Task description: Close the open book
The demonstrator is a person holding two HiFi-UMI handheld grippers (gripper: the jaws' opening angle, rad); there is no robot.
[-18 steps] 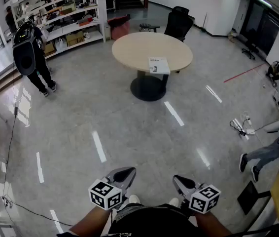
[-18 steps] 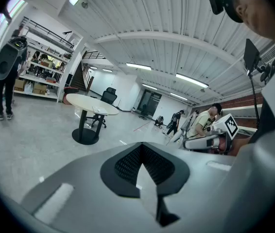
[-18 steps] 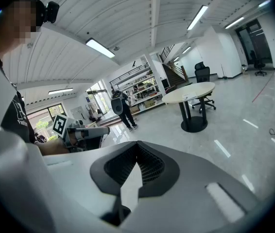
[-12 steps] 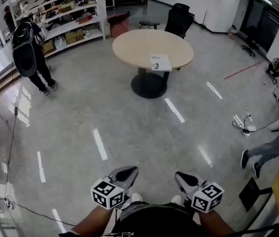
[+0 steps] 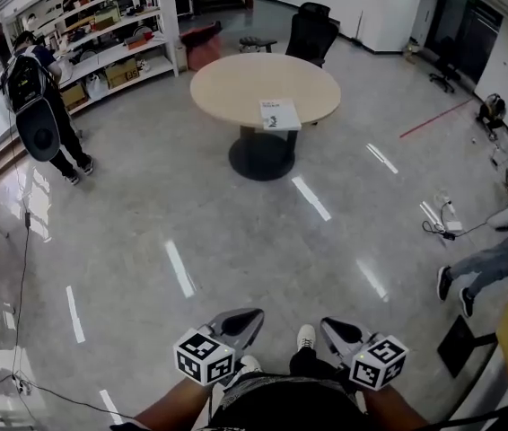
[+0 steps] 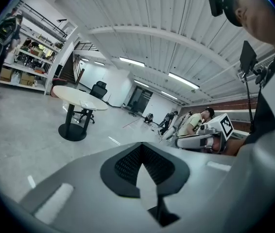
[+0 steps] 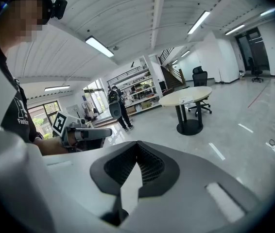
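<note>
A white book (image 5: pixel 280 114) lies flat near the front edge of a round beige table (image 5: pixel 236 88), far across the floor; I cannot tell whether it is open. Both grippers hang close to my body, well away from it. My left gripper (image 5: pixel 249 315) and right gripper (image 5: pixel 330 324) are shut with nothing in them. The left gripper view shows its jaws (image 6: pixel 140 147) meeting at the tip, with the table (image 6: pixel 74 92) and book (image 6: pixel 87 104) distant. From the right gripper (image 7: pixel 137 147), table (image 7: pixel 171 100) and book (image 7: pixel 186 99) are equally small.
A person with a black backpack (image 5: pixel 39 115) stands at the left by storage shelves (image 5: pixel 110 34). A black office chair (image 5: pixel 312 32) and a red bin (image 5: pixel 202 45) stand behind the table. Cables (image 5: pixel 438 223) and a seated person's legs (image 5: pixel 478 272) are at the right.
The view has advanced over the floor and one shoe has stepped forward between the grippers. The person with the backpack has shifted left. Both grippers stay shut at my waist.
</note>
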